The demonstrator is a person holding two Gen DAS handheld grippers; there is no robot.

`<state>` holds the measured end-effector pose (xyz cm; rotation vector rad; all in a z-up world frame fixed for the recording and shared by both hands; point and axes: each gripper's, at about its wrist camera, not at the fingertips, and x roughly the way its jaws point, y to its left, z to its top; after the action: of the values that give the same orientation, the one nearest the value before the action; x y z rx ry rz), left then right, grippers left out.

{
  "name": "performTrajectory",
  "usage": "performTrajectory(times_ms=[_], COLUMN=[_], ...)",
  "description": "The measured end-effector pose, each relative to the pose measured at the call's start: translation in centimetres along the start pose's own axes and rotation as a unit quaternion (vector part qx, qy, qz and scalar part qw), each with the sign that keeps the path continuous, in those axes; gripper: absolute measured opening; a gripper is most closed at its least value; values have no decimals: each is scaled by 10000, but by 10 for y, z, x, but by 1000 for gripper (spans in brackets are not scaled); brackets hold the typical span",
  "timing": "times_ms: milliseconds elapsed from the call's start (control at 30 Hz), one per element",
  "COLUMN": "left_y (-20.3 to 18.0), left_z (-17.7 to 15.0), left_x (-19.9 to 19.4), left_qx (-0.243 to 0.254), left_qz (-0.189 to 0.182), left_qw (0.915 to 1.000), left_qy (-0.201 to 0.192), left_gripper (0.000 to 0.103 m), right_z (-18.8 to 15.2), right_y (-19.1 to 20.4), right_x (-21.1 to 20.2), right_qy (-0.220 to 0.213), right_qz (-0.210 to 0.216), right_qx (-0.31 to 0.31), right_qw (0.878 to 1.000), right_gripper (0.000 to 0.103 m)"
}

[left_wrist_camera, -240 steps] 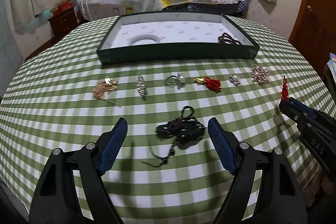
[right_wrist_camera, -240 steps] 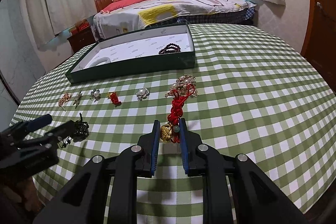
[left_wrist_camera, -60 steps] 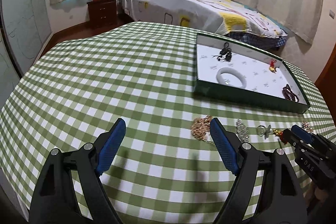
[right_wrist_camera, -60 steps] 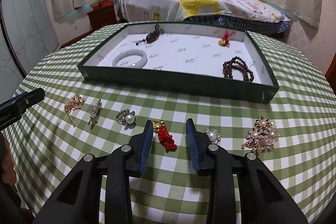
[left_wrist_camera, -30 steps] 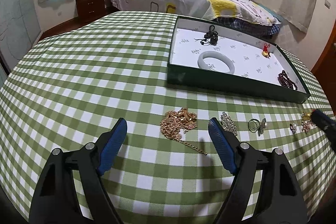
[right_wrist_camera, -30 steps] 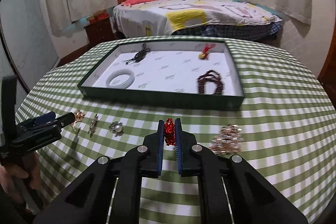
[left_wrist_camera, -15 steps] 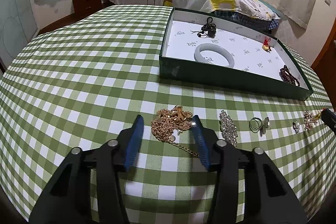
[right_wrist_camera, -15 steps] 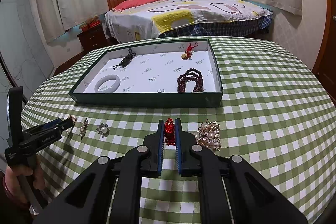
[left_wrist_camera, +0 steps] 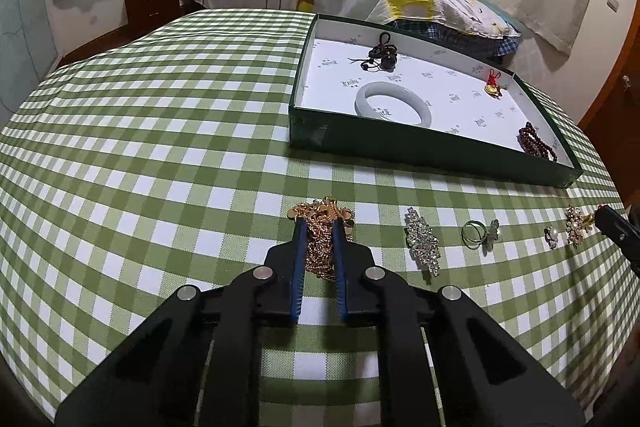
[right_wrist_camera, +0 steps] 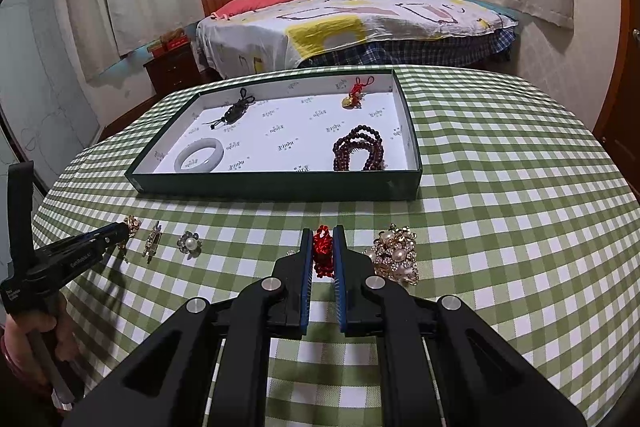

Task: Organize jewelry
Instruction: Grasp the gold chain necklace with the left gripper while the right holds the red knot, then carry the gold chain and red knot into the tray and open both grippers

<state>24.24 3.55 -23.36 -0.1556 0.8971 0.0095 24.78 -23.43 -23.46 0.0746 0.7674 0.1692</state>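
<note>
My left gripper [left_wrist_camera: 319, 227] is shut on a gold chain necklace [left_wrist_camera: 320, 239] lying on the green checked tablecloth. My right gripper [right_wrist_camera: 323, 234] is shut on a red tassel ornament [right_wrist_camera: 322, 251] and holds it above the cloth. The green tray [left_wrist_camera: 420, 147] with white lining stands beyond, holding a white bangle [left_wrist_camera: 393, 103], a black cord pendant [left_wrist_camera: 382, 55], a red and gold charm [left_wrist_camera: 493, 85] and dark red beads [left_wrist_camera: 536, 143]. The tray [right_wrist_camera: 272, 185] also shows in the right wrist view. The left gripper shows there at the left edge [right_wrist_camera: 124, 227].
On the cloth lie a crystal brooch [left_wrist_camera: 422, 245], a ring [left_wrist_camera: 478, 233], a small pearl piece [left_wrist_camera: 552, 235] and a pearl cluster brooch [right_wrist_camera: 396, 259]. A flower pearl brooch [right_wrist_camera: 189, 243] lies left of my right gripper. A bed [right_wrist_camera: 340, 23] and nightstand stand behind the table.
My left gripper has closed from wide open onto the gold chain. My right gripper stays shut on the red tassel and has drawn back a little from the tray.
</note>
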Motion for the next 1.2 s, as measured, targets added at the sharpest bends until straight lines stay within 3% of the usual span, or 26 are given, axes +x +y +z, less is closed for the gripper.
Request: performTrajectory(times_ms=[433, 1200], left_y=[0, -2], left_z=[0, 7], left_x=[-2, -38], left_qx=[4, 164], left_qz=[-22, -88], left_qw=[10000, 9984], left_qy=[-31, -543], left_gripper=[10, 6], right_z=[-3, -2], right_y=[-2, 2], right_x=[3, 1], right_qy=[41, -24], right_qz=[-30, -61], right_qx=[4, -44], right_qw=[10000, 10000], right_gripper=[11, 10])
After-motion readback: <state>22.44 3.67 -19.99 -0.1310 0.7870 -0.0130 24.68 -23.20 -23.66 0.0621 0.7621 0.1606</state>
